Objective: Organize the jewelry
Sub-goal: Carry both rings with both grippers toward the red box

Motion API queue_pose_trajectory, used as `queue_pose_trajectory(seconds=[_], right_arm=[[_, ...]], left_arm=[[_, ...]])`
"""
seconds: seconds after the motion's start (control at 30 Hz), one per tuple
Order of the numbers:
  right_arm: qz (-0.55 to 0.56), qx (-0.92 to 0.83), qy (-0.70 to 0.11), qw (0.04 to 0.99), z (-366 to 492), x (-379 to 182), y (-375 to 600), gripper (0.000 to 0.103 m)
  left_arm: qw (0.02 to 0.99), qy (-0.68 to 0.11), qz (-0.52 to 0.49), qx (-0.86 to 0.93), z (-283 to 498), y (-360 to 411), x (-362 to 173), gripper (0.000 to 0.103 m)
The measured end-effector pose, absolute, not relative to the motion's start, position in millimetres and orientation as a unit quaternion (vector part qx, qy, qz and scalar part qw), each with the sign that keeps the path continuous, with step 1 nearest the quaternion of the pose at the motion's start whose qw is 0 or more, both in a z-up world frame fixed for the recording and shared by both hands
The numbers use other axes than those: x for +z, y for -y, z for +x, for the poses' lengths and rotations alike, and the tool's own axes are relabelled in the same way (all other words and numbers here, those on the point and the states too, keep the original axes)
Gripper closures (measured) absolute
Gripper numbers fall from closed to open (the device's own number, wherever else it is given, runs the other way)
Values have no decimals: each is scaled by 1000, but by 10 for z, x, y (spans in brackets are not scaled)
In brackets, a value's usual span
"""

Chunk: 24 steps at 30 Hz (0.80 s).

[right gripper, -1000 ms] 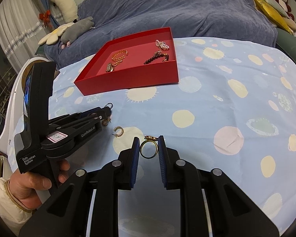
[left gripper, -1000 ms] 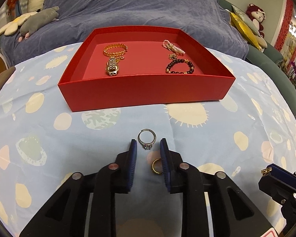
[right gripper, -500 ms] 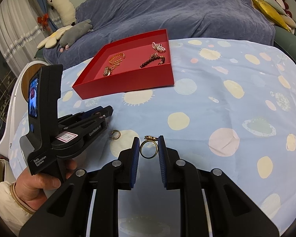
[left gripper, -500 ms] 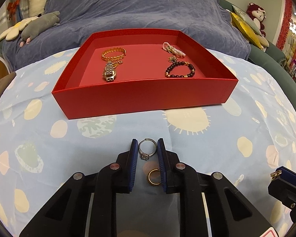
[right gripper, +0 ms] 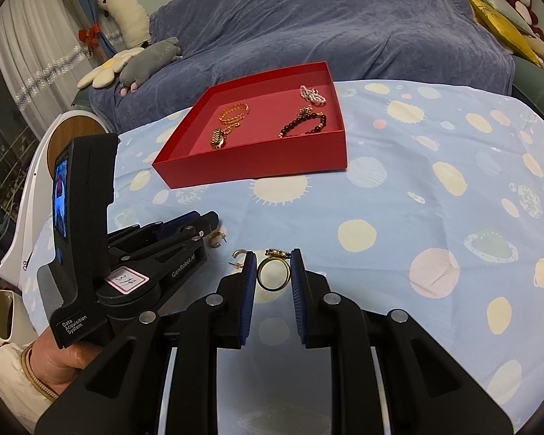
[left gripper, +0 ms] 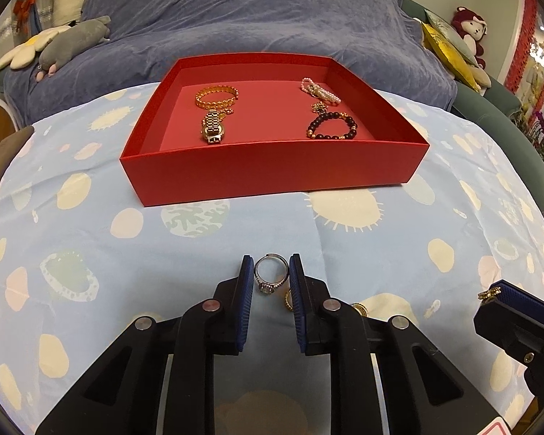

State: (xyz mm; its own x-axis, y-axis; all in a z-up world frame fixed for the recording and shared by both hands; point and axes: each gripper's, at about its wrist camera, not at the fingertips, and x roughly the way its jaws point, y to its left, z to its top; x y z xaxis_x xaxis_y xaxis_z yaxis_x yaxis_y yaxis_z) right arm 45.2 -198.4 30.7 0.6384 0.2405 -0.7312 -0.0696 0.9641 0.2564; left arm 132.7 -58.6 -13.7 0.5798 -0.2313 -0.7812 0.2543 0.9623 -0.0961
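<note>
Silver, stone-set, the ring (left gripper: 271, 274) sat clamped in the left gripper (left gripper: 271, 272) above the spotted cloth (left gripper: 90, 239); the right gripper (right gripper: 273, 272) pinched a gold ring (right gripper: 273, 275); the red tray (left gripper: 272, 177) lay beyond.

Matt red box (left gripper: 272, 177), shiny metal rings (left gripper: 271, 277)

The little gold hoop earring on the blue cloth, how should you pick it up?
Come from above and pinch the gold hoop earring across its curved band. It lies loose on the tablecloth, so it offers no upright edge. It is small, so a slip is likely.
</note>
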Motion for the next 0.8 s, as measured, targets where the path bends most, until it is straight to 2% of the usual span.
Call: queue_pose_trajectory(seconds=[0.47,0.8], right_arm=[[111,104,-410,900,610,416,1680,85],[99,102,-385,912,986,762,1699,85]], left_arm=[[892,-431,-23,-132,1259,220,109,86],[909,-393,-51,-130,1520,76,576,87]])
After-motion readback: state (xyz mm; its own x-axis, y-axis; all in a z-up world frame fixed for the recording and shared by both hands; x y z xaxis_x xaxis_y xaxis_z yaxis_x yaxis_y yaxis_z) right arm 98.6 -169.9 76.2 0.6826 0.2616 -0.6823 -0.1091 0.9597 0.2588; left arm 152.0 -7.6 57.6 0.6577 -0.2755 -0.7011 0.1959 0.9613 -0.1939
